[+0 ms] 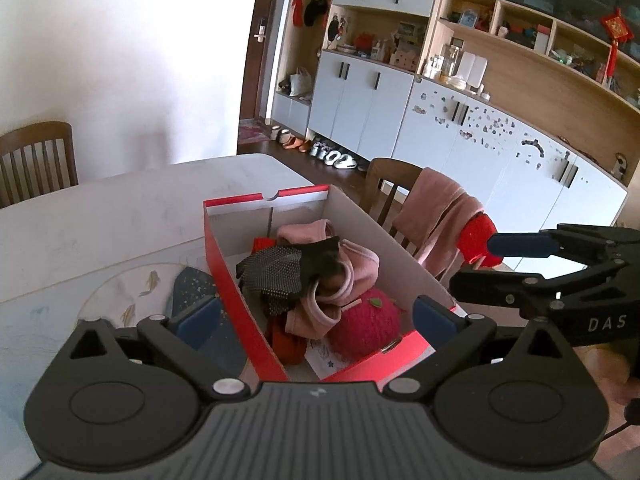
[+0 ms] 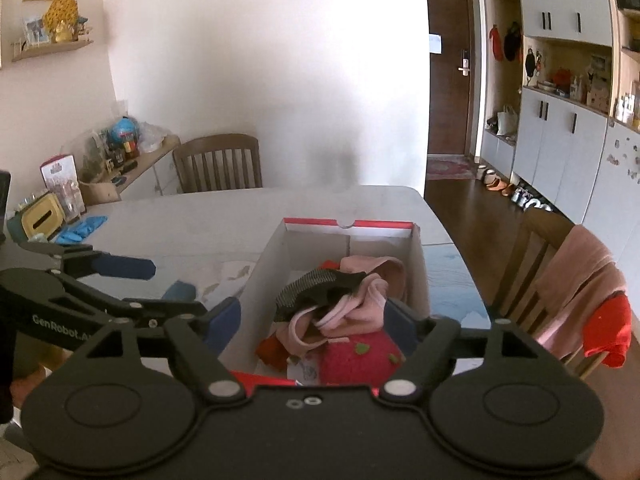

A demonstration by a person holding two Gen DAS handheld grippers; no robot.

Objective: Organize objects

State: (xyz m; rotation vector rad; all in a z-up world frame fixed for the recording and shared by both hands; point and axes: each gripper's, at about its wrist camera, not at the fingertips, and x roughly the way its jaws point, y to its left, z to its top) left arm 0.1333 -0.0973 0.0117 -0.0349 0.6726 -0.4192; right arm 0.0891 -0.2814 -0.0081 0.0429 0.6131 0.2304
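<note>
Red cardboard forms the outer walls of the open shoebox (image 1: 236,280) that sits on the pale table (image 1: 120,208) at the centre of both wrist views, its inside white. Heaped in it are a pink garment (image 1: 352,264), a black dotted glove (image 1: 276,272) draped across the top of that, a red knitted strawberry hat (image 1: 364,324) at the near end, and a bit of orange-red cloth (image 1: 286,344) low at the near left corner. In the left wrist view the left gripper (image 1: 316,318) fills the lower frame with its jaws wide apart, one blue pad outside the box's left wall and the other at its right wall, nothing pressed between them. The right gripper (image 1: 472,272) reaches in from the right edge of that frame, jaws also spread and empty, beside the box's right wall. The right wrist view shows its own blue pads either side of the heap, clear of the clothes. A wooden chair (image 1: 388,184) at centre right carries a pink cloth (image 1: 436,216) and a red cloth (image 1: 476,236). Lower left, a fish-patterned mat (image 1: 132,288) lies on the table beside the box.
</note>
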